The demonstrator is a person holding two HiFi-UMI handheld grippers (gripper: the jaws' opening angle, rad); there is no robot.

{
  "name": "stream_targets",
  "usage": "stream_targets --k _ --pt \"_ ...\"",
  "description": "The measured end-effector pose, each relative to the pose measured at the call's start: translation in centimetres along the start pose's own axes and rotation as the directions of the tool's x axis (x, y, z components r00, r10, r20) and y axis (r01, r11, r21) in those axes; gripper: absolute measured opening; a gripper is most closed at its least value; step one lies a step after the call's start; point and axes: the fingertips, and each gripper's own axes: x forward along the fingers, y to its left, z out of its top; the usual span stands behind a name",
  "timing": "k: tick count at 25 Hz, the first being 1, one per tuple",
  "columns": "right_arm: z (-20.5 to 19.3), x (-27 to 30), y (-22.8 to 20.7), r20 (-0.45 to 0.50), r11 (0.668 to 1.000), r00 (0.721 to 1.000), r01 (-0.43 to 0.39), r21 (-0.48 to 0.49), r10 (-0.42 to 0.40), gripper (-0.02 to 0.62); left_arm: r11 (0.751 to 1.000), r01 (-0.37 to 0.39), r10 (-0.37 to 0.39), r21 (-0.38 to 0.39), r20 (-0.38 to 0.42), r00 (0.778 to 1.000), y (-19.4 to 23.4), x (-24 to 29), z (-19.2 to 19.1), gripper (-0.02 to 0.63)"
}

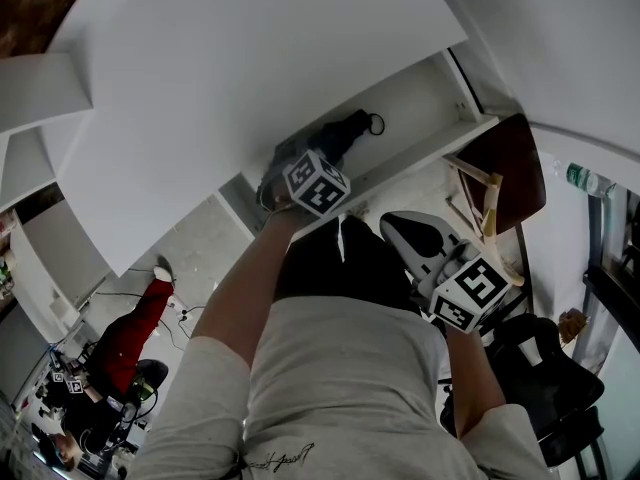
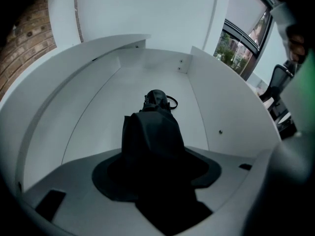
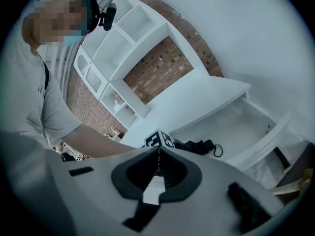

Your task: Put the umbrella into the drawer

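Pose: left gripper steeply down, clamping umbrella inside drawer | right gripper closed, empty

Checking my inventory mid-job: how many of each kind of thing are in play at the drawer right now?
black umbrella: 1
white drawer: 1
grippers: 2 (left gripper, right gripper)
Total: 4
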Motion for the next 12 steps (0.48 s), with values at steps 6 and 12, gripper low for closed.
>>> stream_targets --k 6,12 --pt "-0.01 -0.15 -0.16 0.002 1.0 1.0 -0.001 0.008 0.001 0.028 1.0 0.017 -0.018 -0.009 -0.027 0.999 0.05 0.27 -0.07 0.278" --pt "-0.1 -0.09 0.04 0.001 1.0 1.0 -0.01 0.007 0.01 0.028 0.999 0.032 -0.033 -0.029 -0.047 0.998 -0.11 0.42 -0.01 0.281"
